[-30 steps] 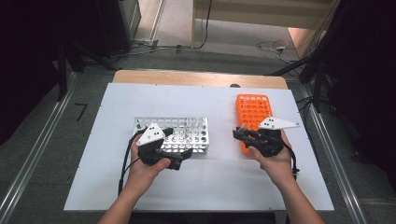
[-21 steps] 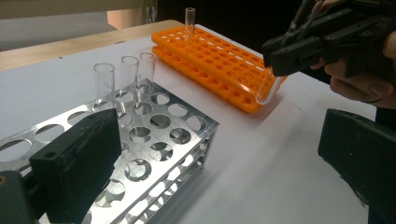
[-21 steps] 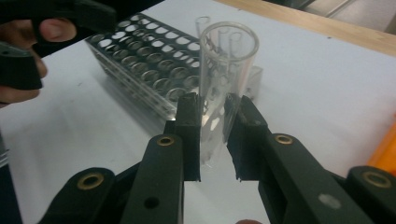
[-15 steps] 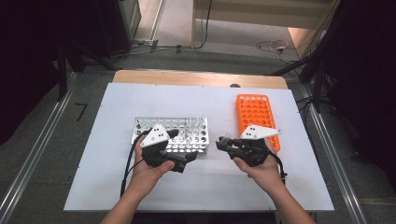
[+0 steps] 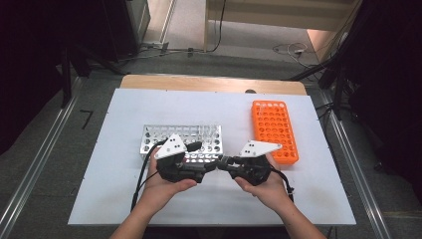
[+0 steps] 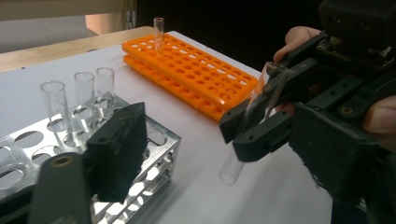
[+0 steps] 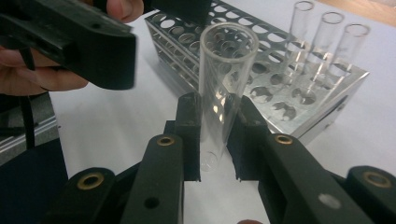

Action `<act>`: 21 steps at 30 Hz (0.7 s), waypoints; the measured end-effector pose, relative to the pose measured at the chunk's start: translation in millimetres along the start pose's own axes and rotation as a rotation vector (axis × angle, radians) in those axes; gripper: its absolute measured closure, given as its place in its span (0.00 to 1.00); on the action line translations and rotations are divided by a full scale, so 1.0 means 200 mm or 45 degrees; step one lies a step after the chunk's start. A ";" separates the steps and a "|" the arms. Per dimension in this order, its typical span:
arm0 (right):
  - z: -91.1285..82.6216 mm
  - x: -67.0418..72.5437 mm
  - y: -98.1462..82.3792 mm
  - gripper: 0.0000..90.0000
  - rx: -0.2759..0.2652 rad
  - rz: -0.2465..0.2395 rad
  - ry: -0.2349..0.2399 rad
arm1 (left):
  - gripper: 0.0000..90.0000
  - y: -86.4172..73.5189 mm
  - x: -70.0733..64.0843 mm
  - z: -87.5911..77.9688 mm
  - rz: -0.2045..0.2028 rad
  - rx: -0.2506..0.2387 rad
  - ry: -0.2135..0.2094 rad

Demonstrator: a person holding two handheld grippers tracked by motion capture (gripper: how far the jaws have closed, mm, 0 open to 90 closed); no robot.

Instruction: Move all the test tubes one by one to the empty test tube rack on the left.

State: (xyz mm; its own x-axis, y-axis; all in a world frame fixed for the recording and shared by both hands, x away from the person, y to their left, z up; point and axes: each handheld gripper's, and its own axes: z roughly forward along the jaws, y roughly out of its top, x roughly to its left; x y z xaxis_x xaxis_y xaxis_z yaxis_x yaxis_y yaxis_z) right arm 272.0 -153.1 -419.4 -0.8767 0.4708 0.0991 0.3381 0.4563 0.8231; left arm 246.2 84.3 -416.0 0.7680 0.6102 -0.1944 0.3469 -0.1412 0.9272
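Observation:
My right gripper [image 5: 223, 163] is shut on a clear glass test tube [image 7: 223, 84], gripped near its closed end between both pads. It points left, tip to tip with my left gripper [image 5: 211, 167], in front of the steel rack [image 5: 164, 134]. In the left gripper view the tube [image 6: 243, 140] hangs tilted over the white table, apart from the left jaw pad [image 6: 116, 154]. The left jaws have just been closing and still stand apart. I cannot tell whether the tube lies between them.
Three clear tubes [image 6: 77, 93] stand in the steel rack's corner holes. An orange rack [image 5: 273, 129] lies to the right with one tube [image 6: 159, 30] upright at its far end. The white table [image 5: 124, 199] ends close behind both hands.
My right gripper has moved left from beside the orange rack, carrying the tube, until it meets the left gripper. The left hand has stayed where it was.

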 end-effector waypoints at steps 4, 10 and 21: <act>0.03 0.02 0.00 0.81 0.013 -0.019 0.015 | 0.37 0.01 -0.04 0.01 0.031 0.011 -0.035; 0.05 0.05 0.00 0.81 0.033 -0.033 0.020 | 0.55 0.01 -0.07 0.03 0.064 0.008 -0.066; 0.08 0.08 0.00 0.81 0.049 -0.059 0.034 | 0.75 0.01 -0.10 0.04 0.111 0.008 -0.068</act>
State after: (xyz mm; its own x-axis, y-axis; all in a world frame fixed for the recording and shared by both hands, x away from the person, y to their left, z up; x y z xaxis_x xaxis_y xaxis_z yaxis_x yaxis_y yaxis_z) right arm 262.8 -132.8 -425.8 -0.9003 0.4285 0.0766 0.3095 0.5064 0.8049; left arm 236.0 66.5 -413.6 0.8232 0.5527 -0.1299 0.2805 -0.1971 0.9394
